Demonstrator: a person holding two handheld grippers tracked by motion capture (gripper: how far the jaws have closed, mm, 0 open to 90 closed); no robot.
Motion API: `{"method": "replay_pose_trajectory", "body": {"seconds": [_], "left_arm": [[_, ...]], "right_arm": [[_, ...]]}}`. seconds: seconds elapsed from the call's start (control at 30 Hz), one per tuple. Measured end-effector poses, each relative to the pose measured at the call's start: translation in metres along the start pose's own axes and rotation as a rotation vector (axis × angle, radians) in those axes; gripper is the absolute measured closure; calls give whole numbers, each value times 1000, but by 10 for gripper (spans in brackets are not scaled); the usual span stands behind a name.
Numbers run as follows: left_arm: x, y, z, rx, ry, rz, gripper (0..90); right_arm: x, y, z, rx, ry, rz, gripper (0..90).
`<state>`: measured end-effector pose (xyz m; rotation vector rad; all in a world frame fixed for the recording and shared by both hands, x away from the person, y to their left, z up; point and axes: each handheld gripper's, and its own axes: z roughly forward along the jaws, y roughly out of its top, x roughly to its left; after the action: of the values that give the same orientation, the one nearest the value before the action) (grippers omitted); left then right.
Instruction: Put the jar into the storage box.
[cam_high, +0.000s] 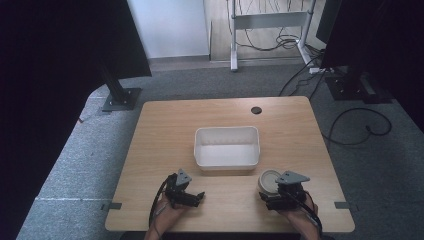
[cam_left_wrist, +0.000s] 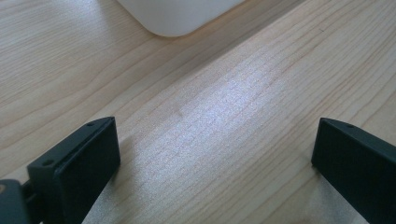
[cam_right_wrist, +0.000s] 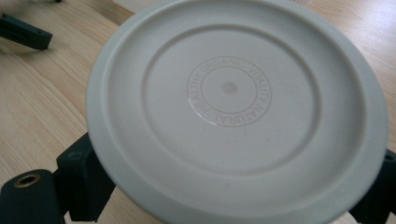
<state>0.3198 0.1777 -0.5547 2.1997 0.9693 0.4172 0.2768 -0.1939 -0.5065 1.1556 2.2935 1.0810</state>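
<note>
A round white container with a flat lid (cam_high: 269, 179) sits at the near right of the wooden table (cam_high: 165, 130). My right gripper (cam_high: 267, 194) is shut on it from the near side. In the right gripper view the lid (cam_right_wrist: 233, 102), embossed with ring lettering, covers most of the jaws, which hold the body just under its rim; whether it rests on the table I cannot tell. My left gripper (cam_high: 199, 196) lies low at the near left, open, its jaws wide apart over bare wood (cam_left_wrist: 215, 154). A white rectangular bin (cam_high: 227, 146) stands empty mid-table.
A corner of the bin (cam_left_wrist: 180, 14) lies just beyond the left jaws. A black grommet hole (cam_high: 256, 110) marks the table's far side. Black stands, a desk frame and cables occupy the floor behind. The left gripper's jaw (cam_right_wrist: 23, 32) appears in the right gripper view.
</note>
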Motion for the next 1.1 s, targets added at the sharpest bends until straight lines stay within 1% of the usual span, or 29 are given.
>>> {"method": "replay_pose_trajectory", "body": {"seconds": [0.4, 0.8, 1.1], "left_arm": [[0, 0, 0, 0, 0, 0, 7], [0, 0, 0, 0, 0, 0, 7], [0, 0, 0, 0, 0, 0, 7]], "right_arm": [[5, 19, 13, -3, 26, -7, 90], [8, 35, 22, -19, 47, -5, 90], [14, 48, 31, -27, 66, -24, 90]]}}
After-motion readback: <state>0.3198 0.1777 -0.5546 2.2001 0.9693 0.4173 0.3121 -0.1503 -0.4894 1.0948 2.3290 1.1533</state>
